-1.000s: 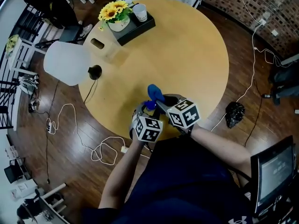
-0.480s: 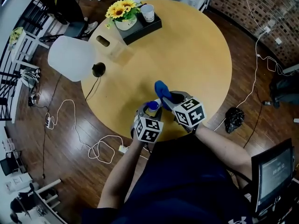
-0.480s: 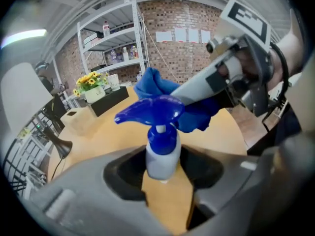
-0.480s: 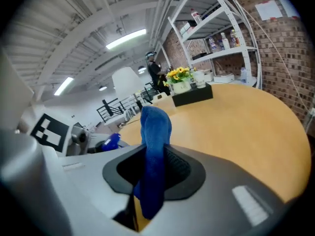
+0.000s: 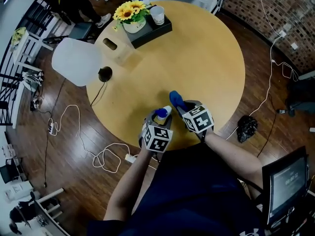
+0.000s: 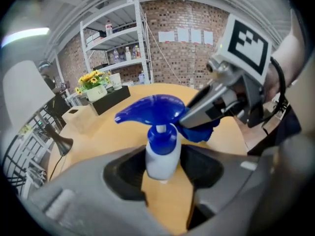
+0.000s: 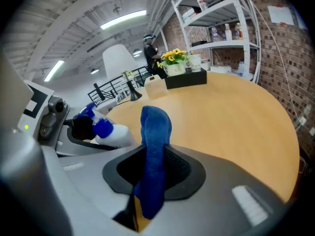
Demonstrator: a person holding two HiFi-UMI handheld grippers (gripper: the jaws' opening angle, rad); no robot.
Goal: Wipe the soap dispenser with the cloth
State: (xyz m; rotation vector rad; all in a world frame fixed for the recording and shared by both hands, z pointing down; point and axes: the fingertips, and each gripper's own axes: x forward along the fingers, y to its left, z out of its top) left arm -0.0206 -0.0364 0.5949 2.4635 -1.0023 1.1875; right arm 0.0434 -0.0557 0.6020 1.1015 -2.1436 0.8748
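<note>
At the table's (image 5: 206, 58) near edge we hold one white, blue-pumped soap dispenser (image 5: 163, 114) in the left gripper (image 6: 162, 163), one blue cloth (image 7: 155, 129) in the right gripper (image 7: 153, 170).

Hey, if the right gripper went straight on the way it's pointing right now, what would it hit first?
Most likely the bare table, touched first by the cloth in its grip. The soap dispenser sits off to its left, seemingly outside that line, though depth is unclear.
</note>
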